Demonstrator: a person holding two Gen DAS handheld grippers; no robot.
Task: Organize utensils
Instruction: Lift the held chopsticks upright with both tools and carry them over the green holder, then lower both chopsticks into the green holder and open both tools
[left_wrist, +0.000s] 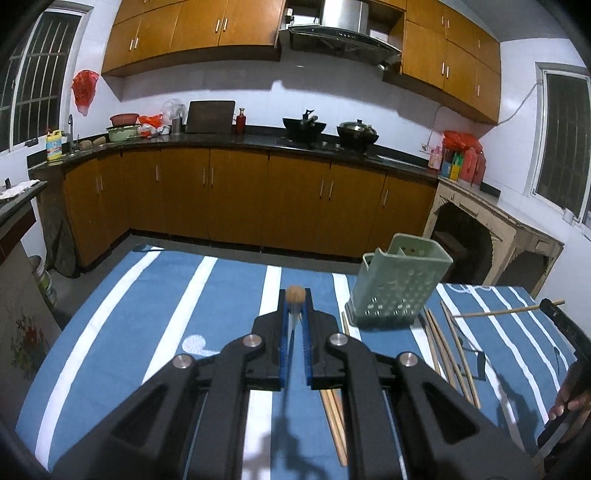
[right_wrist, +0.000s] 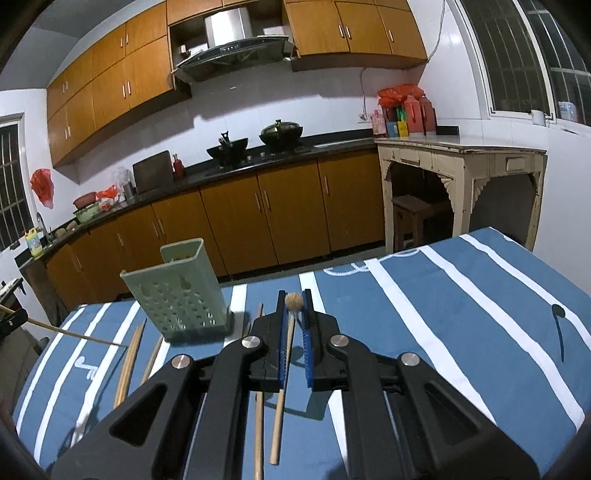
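I am clamping 1 chopstick (left_wrist: 294, 295) in each gripper, left gripper (left_wrist: 294, 306) and right gripper (right_wrist: 294, 306), while the holder (left_wrist: 397, 284) is looking empty and several loose chopsticks (left_wrist: 448, 350) are lying on the tablecloth (left_wrist: 147, 314).

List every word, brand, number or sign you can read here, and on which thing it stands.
No text can be read.
Yellow bottle label: too blurred.
Red packages: print too small.
Range hood panel: marks too small.
Tablecloth: only drawn music notes, no words.
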